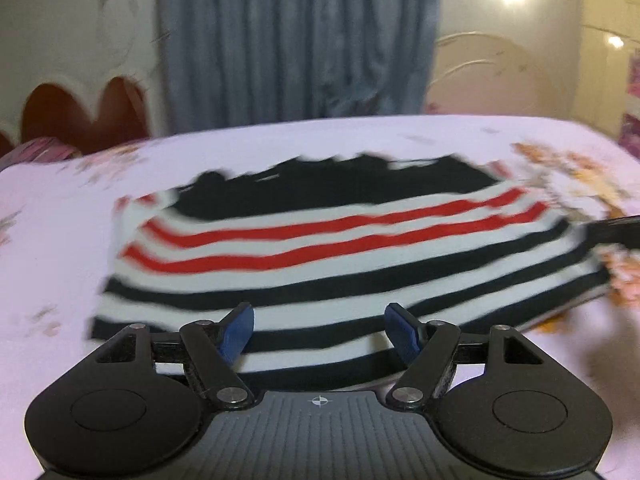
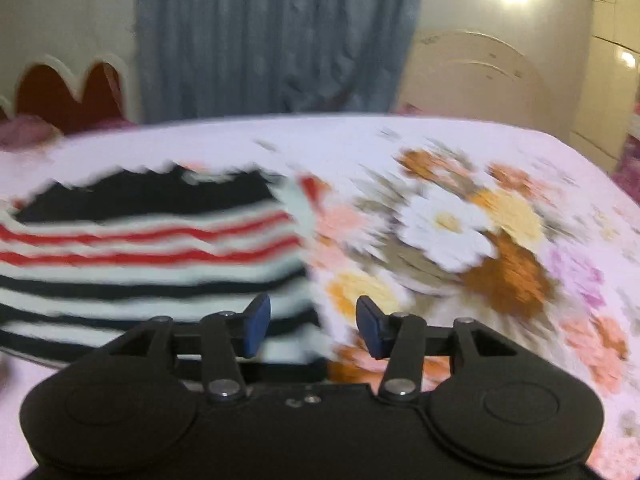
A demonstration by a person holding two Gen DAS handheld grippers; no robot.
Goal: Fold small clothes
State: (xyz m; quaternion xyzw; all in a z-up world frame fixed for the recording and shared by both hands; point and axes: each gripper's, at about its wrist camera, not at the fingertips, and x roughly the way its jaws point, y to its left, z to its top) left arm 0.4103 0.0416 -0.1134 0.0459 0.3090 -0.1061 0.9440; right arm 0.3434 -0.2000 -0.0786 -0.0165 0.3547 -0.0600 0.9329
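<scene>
A small striped garment (image 1: pixel 320 248) with white, red and black bands and a black top part lies flat on the bed. It also shows in the right wrist view (image 2: pixel 152 264) at the left. My left gripper (image 1: pixel 319 330) is open and empty, just above the garment's near edge. My right gripper (image 2: pixel 313 326) is open and empty, over the garment's near right corner. A dark piece of the right gripper (image 1: pixel 612 230) shows at the right edge of the left wrist view. Both views are blurred by motion.
The bed has a pale pink sheet (image 1: pixel 60 240) with a flower print (image 2: pixel 460 240) to the right of the garment. Beyond the bed hang a blue-grey curtain (image 1: pixel 296 40), a headboard with red heart cut-outs (image 1: pixel 80 112) and cream wardrobe doors (image 2: pixel 480 76).
</scene>
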